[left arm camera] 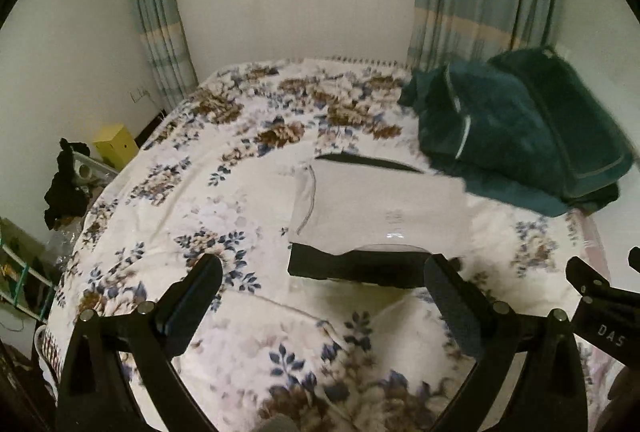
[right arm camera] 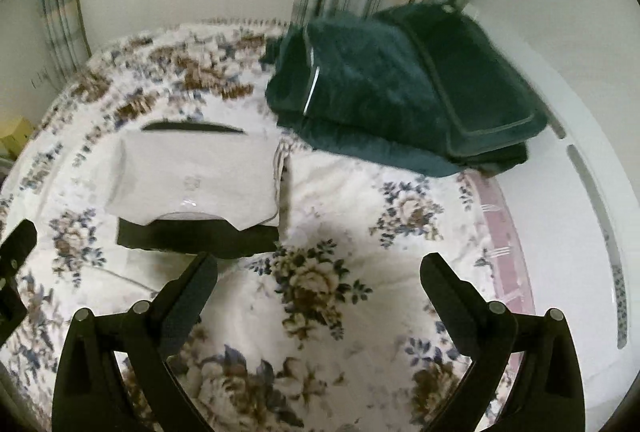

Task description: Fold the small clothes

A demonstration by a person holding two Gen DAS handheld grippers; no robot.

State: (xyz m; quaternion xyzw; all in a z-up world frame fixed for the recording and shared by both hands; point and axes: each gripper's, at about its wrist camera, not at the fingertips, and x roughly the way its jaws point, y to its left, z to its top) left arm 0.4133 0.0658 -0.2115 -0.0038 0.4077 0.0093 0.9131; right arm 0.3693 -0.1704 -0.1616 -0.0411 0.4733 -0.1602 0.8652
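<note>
A small white garment (left arm camera: 380,208) with black edges lies folded into a flat rectangle on the floral bedspread (left arm camera: 224,192); it also shows in the right wrist view (right arm camera: 196,180). My left gripper (left arm camera: 326,272) is open and empty, hovering just in front of the garment's near black edge. My right gripper (right arm camera: 320,268) is open and empty, to the right of and nearer than the garment. The right gripper's tip shows at the right edge of the left wrist view (left arm camera: 592,284).
A stack of folded dark green blankets (left arm camera: 520,128) sits at the far right of the bed (right arm camera: 400,84). Curtains and a window line the far wall. A yellow box (left arm camera: 116,144) and dark clutter (left arm camera: 66,184) stand beside the bed's left edge.
</note>
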